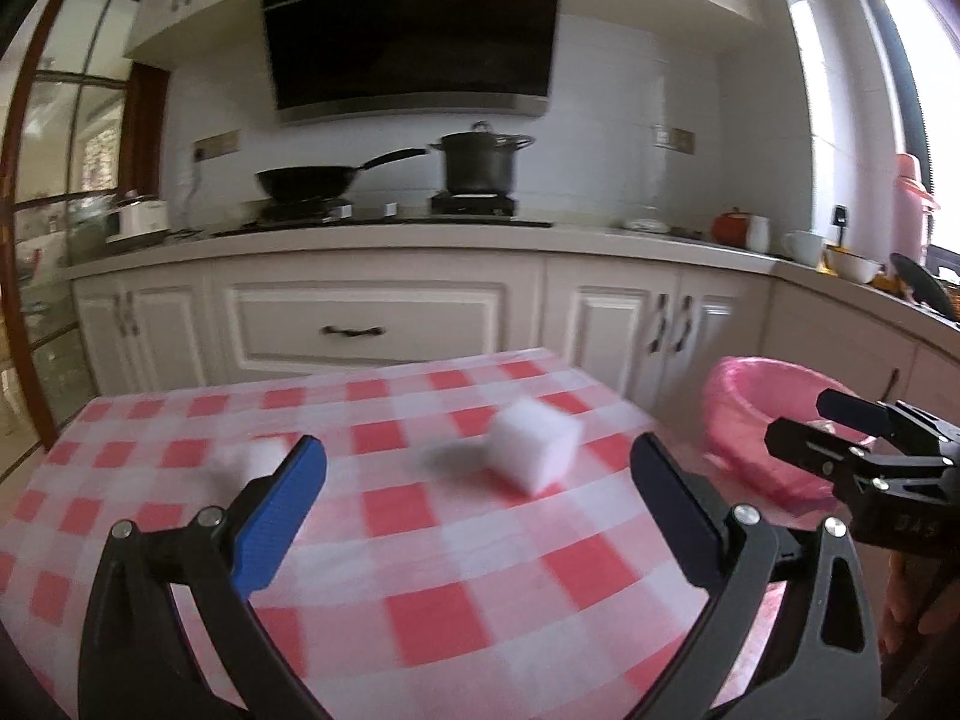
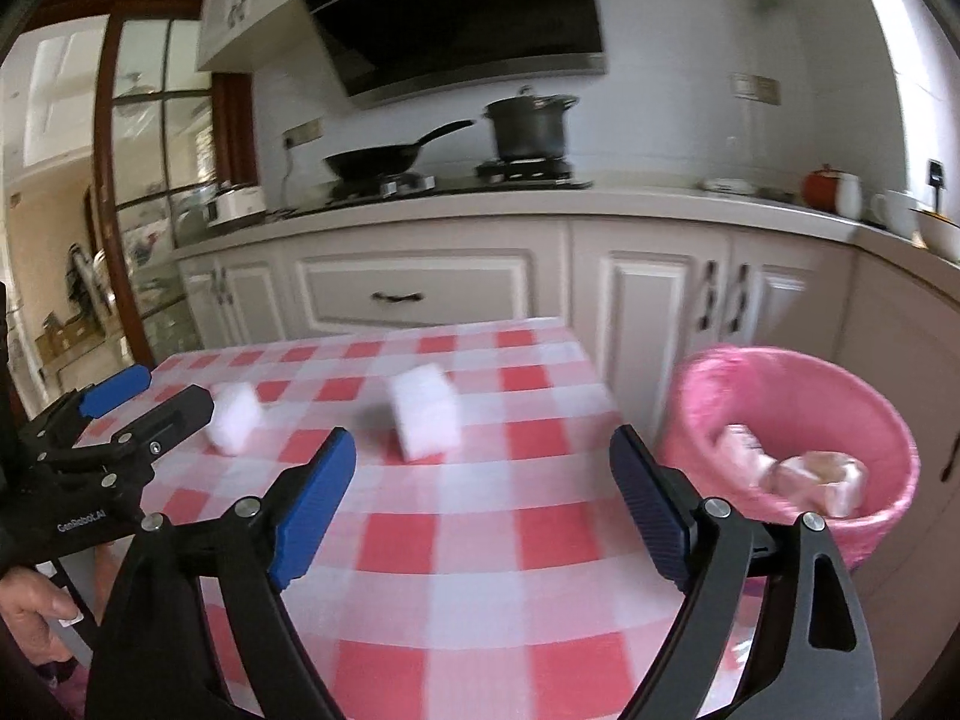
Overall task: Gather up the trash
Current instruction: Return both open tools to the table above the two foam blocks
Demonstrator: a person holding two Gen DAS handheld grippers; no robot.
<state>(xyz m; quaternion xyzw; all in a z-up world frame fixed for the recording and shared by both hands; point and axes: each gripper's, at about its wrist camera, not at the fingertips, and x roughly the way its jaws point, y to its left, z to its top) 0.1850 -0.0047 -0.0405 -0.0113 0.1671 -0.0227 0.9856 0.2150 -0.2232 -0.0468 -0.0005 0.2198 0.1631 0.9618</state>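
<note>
On the red-and-white checked tablecloth (image 1: 420, 606) lies a white foam block (image 1: 534, 450), just beyond my left gripper (image 1: 477, 462), which is open and empty. A smaller white wad (image 1: 252, 459) sits behind its left fingertip. In the right wrist view the block (image 2: 423, 420) and the wad (image 2: 234, 417) lie ahead of my right gripper (image 2: 483, 441), which is also open with nothing between its pads. The left gripper (image 2: 174, 391) shows at the left, near the wad. A pink-lined bin (image 2: 792, 396) stands off the table's right edge with crumpled pieces (image 2: 810, 474) inside.
White cabinets (image 1: 360, 324) and a counter run behind the table, with a wok (image 1: 312, 180) and a black pot (image 1: 480, 165) on the stove. A glass door (image 1: 66, 192) stands at the left. A person's hand (image 2: 30, 606) holds the left gripper's handle.
</note>
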